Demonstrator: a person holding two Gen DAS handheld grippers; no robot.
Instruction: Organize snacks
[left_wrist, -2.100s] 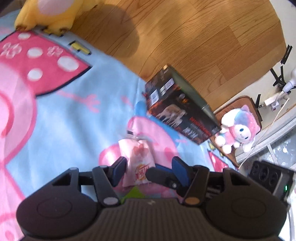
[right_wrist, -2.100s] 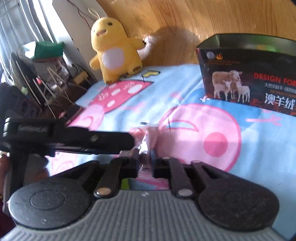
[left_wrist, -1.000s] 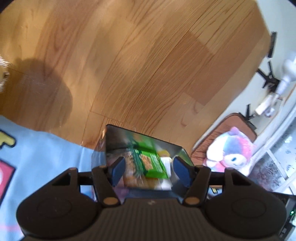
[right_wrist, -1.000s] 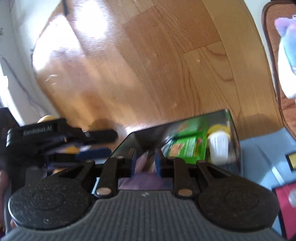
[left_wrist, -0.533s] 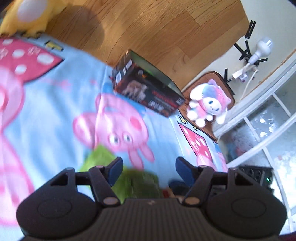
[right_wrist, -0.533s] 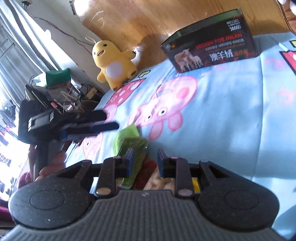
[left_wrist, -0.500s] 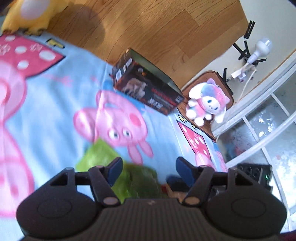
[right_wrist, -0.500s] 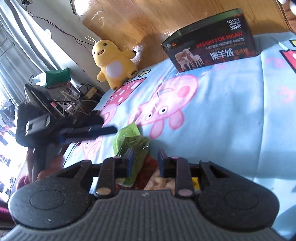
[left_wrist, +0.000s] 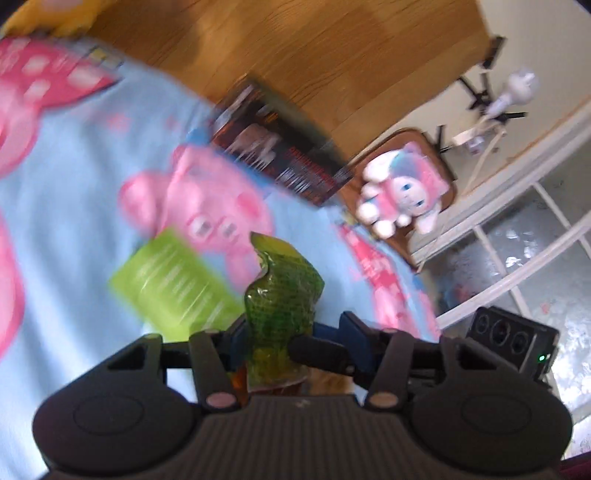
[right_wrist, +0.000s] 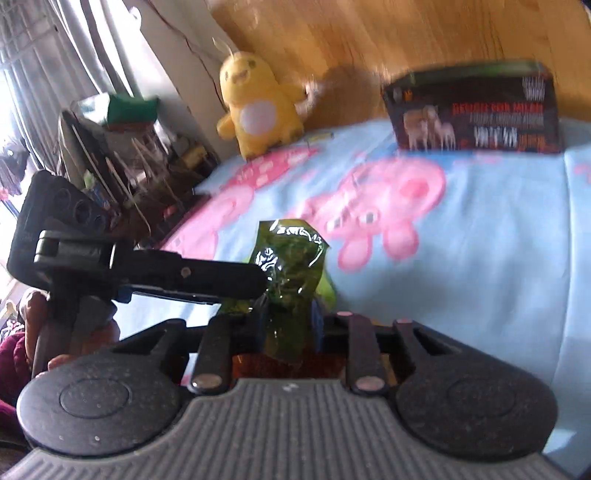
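A crinkled, translucent green snack pouch (left_wrist: 282, 299) stands upright between the blue-padded fingers of the left gripper (left_wrist: 291, 338), its long axis rising from the jaws toward the far end of the bed. In the right wrist view the same pouch (right_wrist: 291, 273) rises straight out of the right gripper (right_wrist: 290, 325), so both tools meet on this one packet at the near edge of the pale blue cartoon-pig blanket (right_wrist: 480, 258).

The left gripper's jaws are partly open and closing. Its left pad lies against the pouch's side, while a black finger of the other tool crosses in front of its right pad, so whether it truly pinches cannot be told. The right gripper's jaws are narrow and closing too, pressed on the pouch's lower part; this looks like the firmer hold. From the left, the left gripper's long black finger (right_wrist: 192, 277) reaches across to touch the pouch's upper edge.

A flat lime-green packet (left_wrist: 173, 291) lies on the blanket just left of the pouch, blurred. The likely destination, a dark open-topped printed box (right_wrist: 476, 110), sits well apart at the far edge of the blanket against the wooden headboard (right_wrist: 369, 40), ahead and to the right of the right gripper. The lift must therefore carry the pouch away from the person, across the blanket.
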